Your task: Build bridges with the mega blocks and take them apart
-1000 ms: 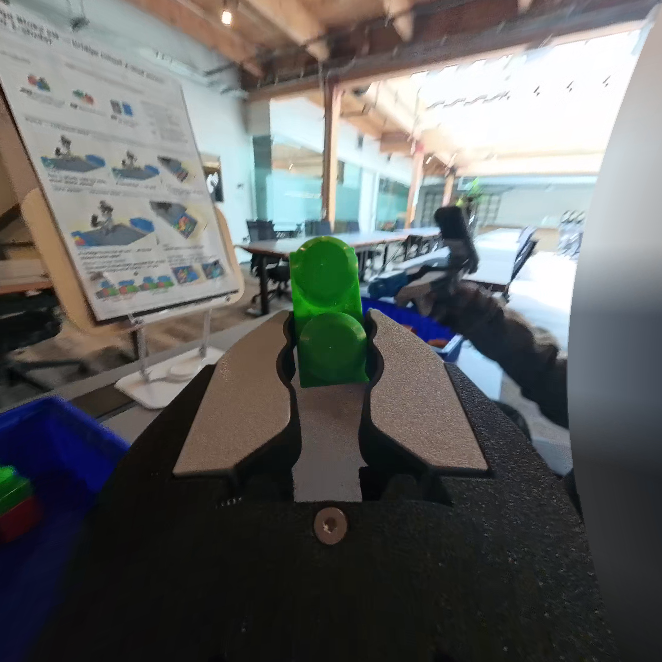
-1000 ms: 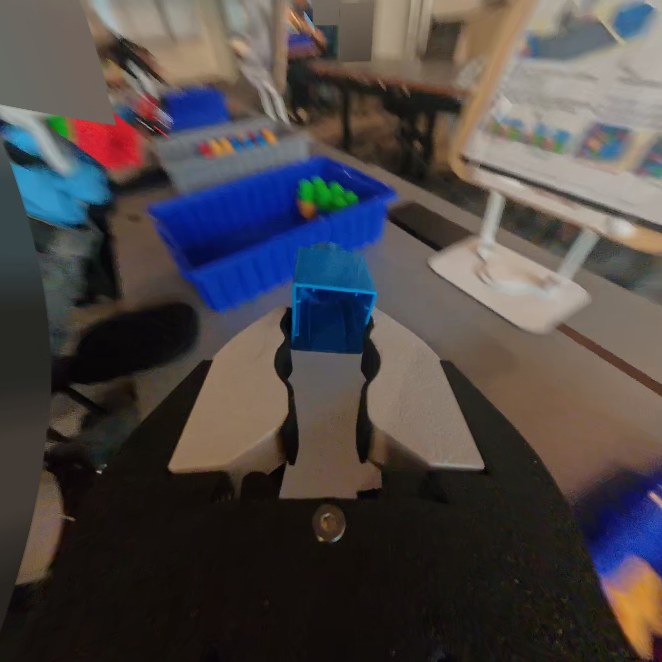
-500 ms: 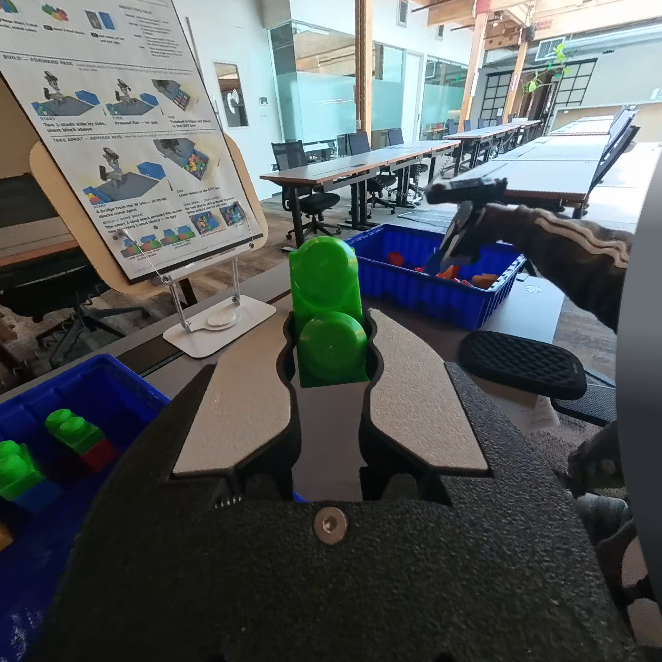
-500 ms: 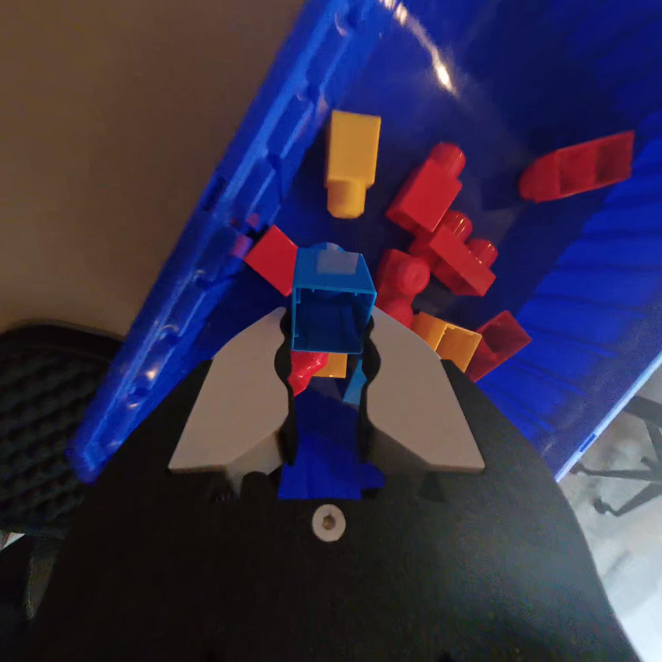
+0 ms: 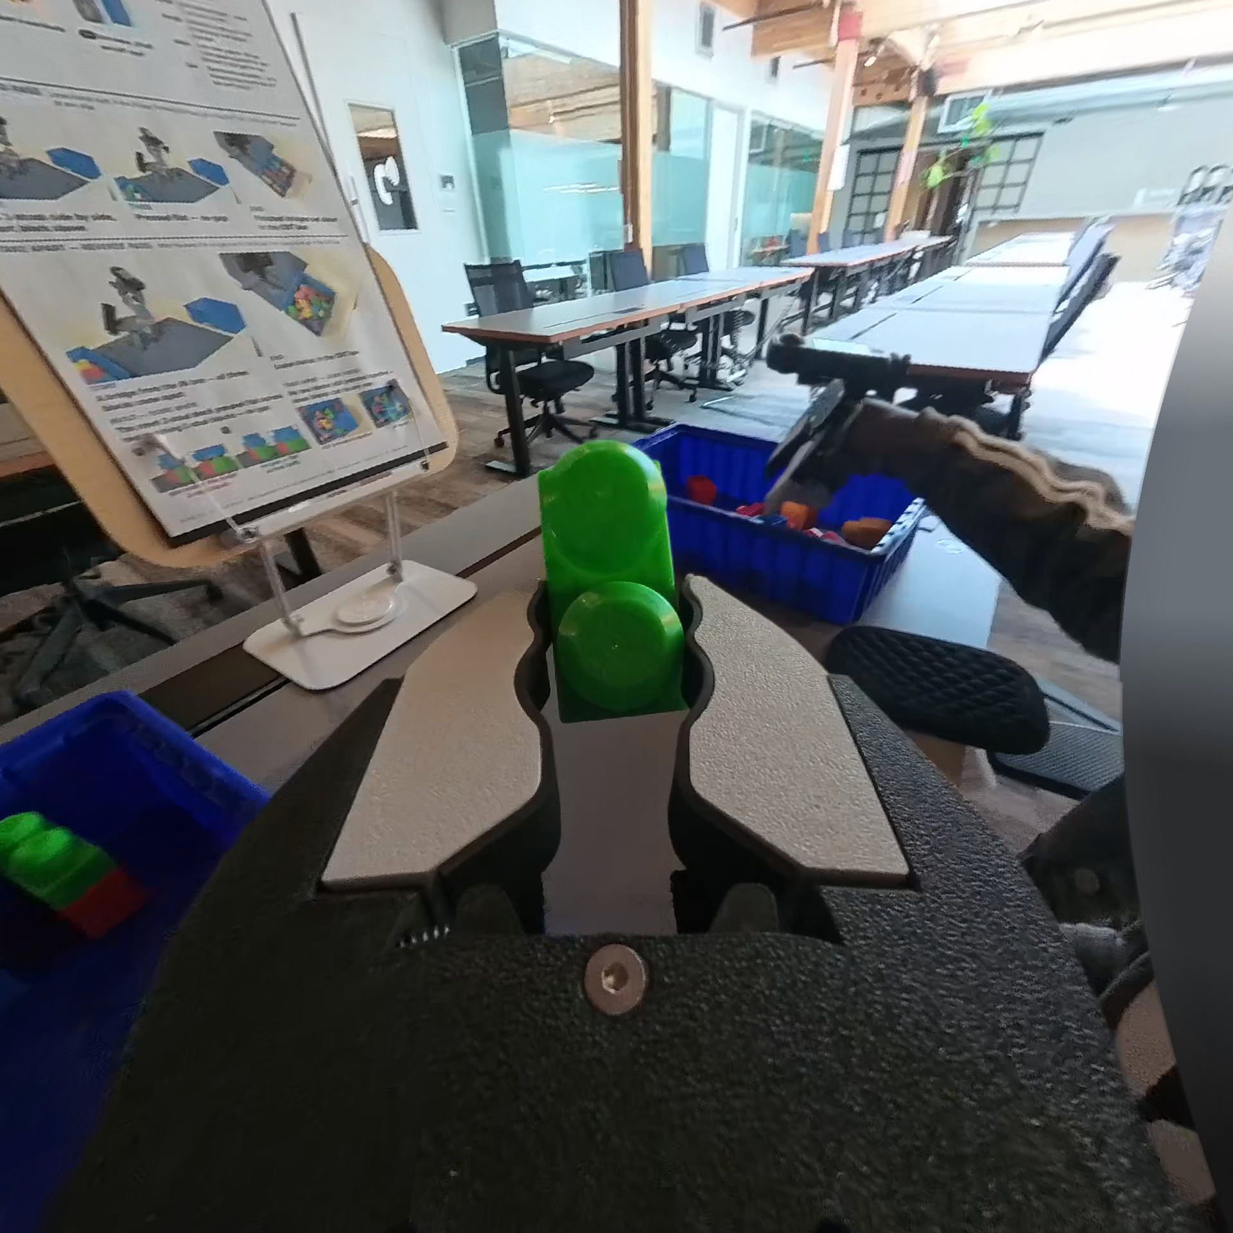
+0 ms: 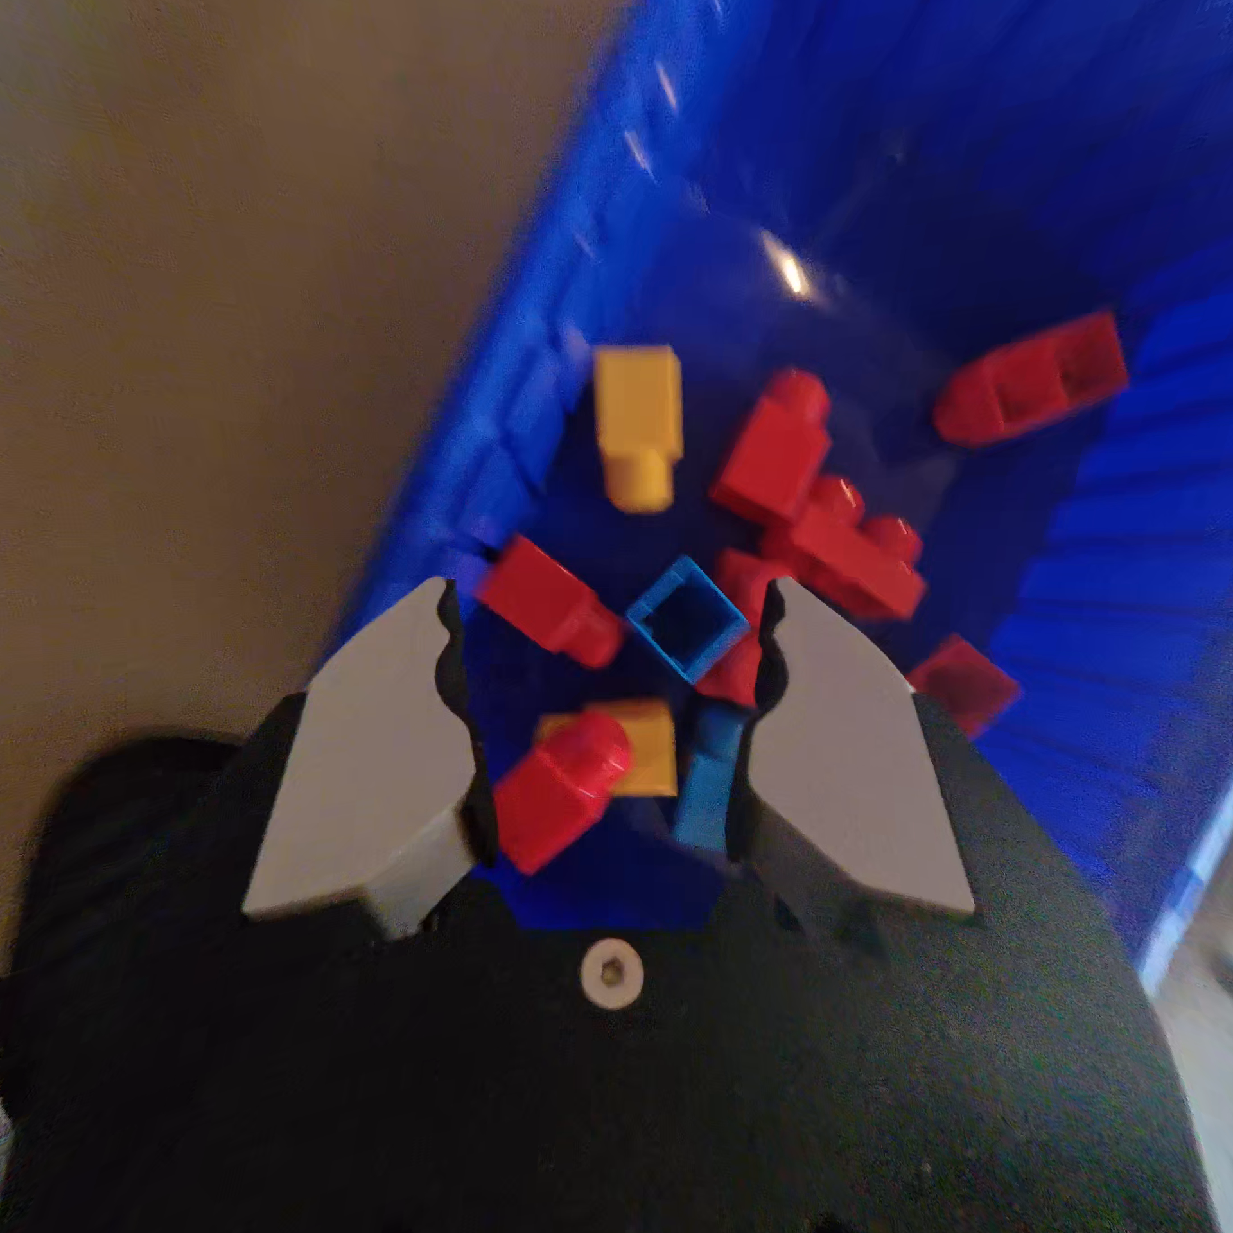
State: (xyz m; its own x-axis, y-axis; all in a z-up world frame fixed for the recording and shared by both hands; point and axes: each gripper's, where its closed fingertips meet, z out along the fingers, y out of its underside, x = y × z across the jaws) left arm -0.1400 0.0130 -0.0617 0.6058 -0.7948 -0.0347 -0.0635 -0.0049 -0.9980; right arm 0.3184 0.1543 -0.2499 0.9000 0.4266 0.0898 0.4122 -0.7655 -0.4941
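Observation:
My left gripper is shut on a green two-stud block, held upright above the table. My right gripper is open over a blue bin. A small blue block, hollow side up, lies free in the bin between the spread fingers and touches neither pad. The right gripper also shows in the left wrist view, above the far blue bin.
The bin holds several red blocks, yellow blocks and another blue block. A second blue bin at the left holds green and red blocks. An instruction board on a stand is behind. A black chair armrest is at the right. Tip to tip, the grippers are about 50 cm apart.
My right gripper swung over the blue bin, then opened, and the small blue block dropped out of the grasp into the bin. My left gripper kept its hold on the green block.

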